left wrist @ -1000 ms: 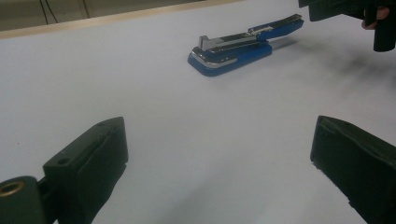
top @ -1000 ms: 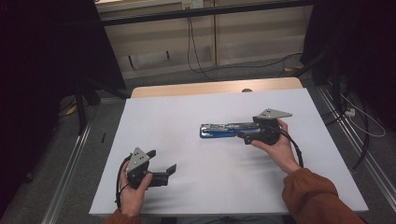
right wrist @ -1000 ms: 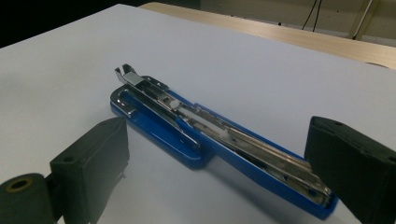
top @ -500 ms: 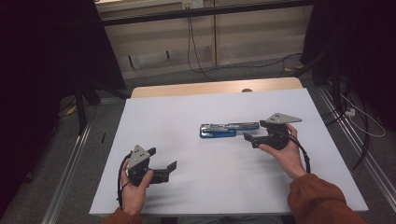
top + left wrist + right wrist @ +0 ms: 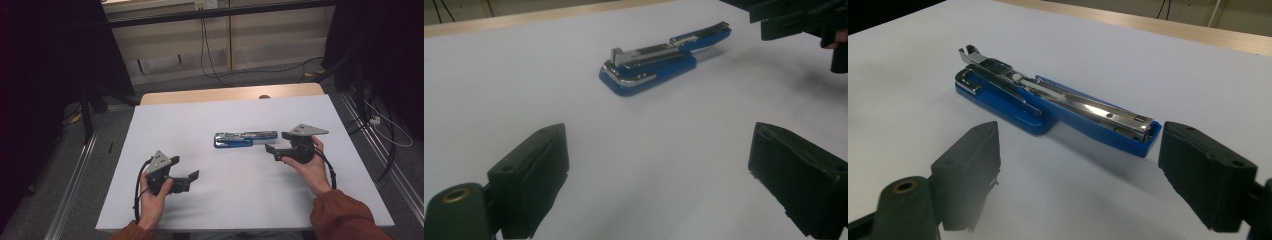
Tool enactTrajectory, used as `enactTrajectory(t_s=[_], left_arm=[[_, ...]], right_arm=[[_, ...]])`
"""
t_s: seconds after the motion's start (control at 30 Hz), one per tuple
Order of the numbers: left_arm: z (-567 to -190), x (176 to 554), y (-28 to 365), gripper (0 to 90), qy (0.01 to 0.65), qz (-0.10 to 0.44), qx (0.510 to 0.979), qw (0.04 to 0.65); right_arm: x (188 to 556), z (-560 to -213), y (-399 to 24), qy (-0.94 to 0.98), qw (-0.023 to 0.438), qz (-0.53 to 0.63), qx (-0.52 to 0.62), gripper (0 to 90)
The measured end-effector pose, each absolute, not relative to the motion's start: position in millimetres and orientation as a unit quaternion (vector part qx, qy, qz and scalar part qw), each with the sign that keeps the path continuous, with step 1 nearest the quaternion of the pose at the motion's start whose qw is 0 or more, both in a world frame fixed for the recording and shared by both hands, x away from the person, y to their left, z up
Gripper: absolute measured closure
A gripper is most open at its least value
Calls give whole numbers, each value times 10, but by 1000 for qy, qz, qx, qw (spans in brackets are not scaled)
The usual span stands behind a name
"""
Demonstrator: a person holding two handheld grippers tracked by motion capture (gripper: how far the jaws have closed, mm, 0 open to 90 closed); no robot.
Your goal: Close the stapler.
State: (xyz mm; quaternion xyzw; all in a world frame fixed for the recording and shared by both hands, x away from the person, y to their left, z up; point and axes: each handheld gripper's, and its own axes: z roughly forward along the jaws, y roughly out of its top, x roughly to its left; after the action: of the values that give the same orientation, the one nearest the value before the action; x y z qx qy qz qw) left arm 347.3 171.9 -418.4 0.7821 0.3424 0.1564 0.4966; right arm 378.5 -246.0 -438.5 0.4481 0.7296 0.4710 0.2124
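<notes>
stapler (image 5: pixel 245 139): blue, opened out flat, mid surface (image 5: pixel 210 115) | right claw (image 5: pixel 275 143): just right of stapler, apart, jaws wide, just been closing, nothing between | left claw (image 5: pixel 185 169): near-left, wide, probably empty, just been closing

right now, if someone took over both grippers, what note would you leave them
Left gripper: open, holding nothing, low at the near left of the white table, well short of the stapler. Its jaws have just closed a little with nothing between them.
Right gripper: open, holding nothing, just right of the blue stapler, jaws pointed at it but not touching. They have just been closing, with nothing between them.
Stapler: lies flat mid-table, swung open, metal staple channel exposed.
Done: stapler opened out.
Left: probably grip it; neither gripper has hold of it yet.
</notes>
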Motion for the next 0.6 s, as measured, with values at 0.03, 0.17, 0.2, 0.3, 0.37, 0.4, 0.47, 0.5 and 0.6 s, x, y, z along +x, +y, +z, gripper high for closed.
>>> enactTrajectory(t_s=[0.03,0.17,0.2,0.3,0.37,0.4,0.47,0.5,0.6], left_arm=[[-4183,3495,1694,94,343,158,780,499],[-4162,3570,1601,81,349,158,777,499],[-4145,3587,1576,77,344,159,782,495],[-4109,3646,1504,76,341,152,778,505],[-4110,3695,1459,69,337,152,779,507],[-4115,3715,1443,67,336,154,778,508],[-4136,3771,1410,64,338,154,775,512],[-4146,3797,1399,64,338,153,774,513],[-4152,3858,1382,65,337,152,767,525]], right_arm=[[3779,-4379,-2463,731,214,470,445,178],[3753,-4380,-2481,739,228,458,437,188],[3751,-4383,-2492,739,227,457,440,217],[3753,-4384,-2514,732,224,460,450,247],[3752,-4377,-2515,734,235,453,448,265],[3750,-4373,-2518,734,236,452,448,269],[3749,-4367,-2517,734,243,449,448,283],[3749,-4365,-2517,735,244,449,446,292],[3755,-4364,-2513,738,252,441,443,329]])
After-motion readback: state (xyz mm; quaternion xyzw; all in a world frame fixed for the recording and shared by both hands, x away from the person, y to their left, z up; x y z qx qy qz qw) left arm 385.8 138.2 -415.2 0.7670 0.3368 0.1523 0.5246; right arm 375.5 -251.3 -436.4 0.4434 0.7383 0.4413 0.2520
